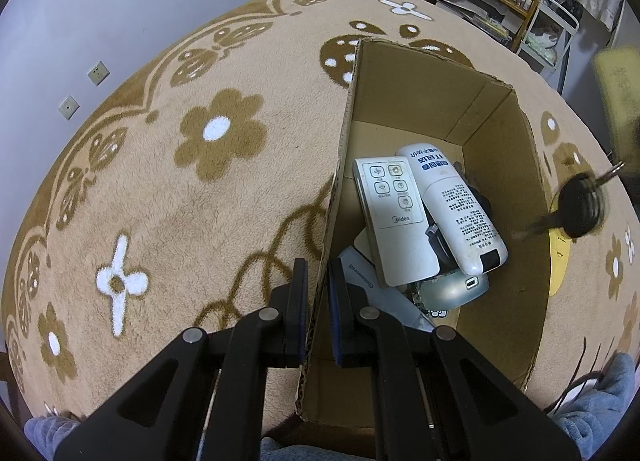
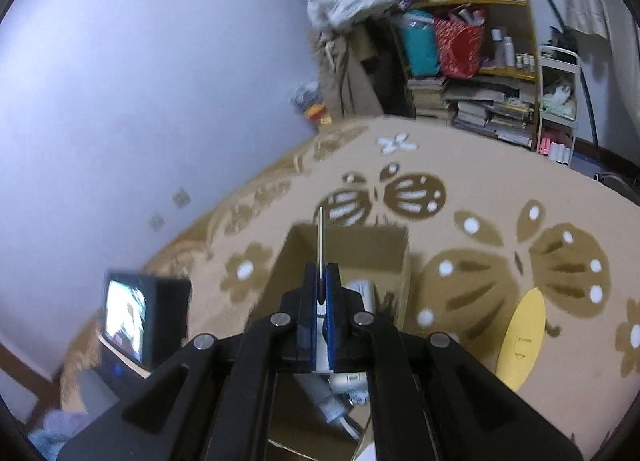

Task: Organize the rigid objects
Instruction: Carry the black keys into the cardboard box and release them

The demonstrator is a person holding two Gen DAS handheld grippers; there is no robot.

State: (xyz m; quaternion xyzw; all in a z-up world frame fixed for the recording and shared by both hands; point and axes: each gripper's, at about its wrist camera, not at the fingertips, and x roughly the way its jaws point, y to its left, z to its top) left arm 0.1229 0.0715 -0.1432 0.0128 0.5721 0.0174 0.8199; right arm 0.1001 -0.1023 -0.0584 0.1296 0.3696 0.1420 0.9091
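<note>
Left claw (image 1: pixel 318 293): pressed together on the near left wall of the cardboard box (image 1: pixel 500 165), one finger outside and one inside, pointing steeply down.
Right claw (image 2: pixel 321 289): pinching a key (image 2: pixel 321 237) edge-on, its thin metal blade sticking out past the fingertips; in the left wrist view the key bunch (image 1: pixel 580 207) shows blurred above the box's right wall.
Cardboard box: open-topped, standing on a beige blanket (image 1: pixel 160 189) with brown flowers and butterflies.
Box contents: a white Midea remote (image 1: pixel 390 217) lying against a white printed bottle (image 1: pixel 456 209); a pale silver-green device (image 1: pixel 456 293) and other items under them, too hidden to name.
Yellow card (image 2: pixel 522 341): flat on the blanket, just right of the box.
Far background: cluttered wooden shelf (image 2: pixel 472 73) with books, a red bag and small bottles.
</note>
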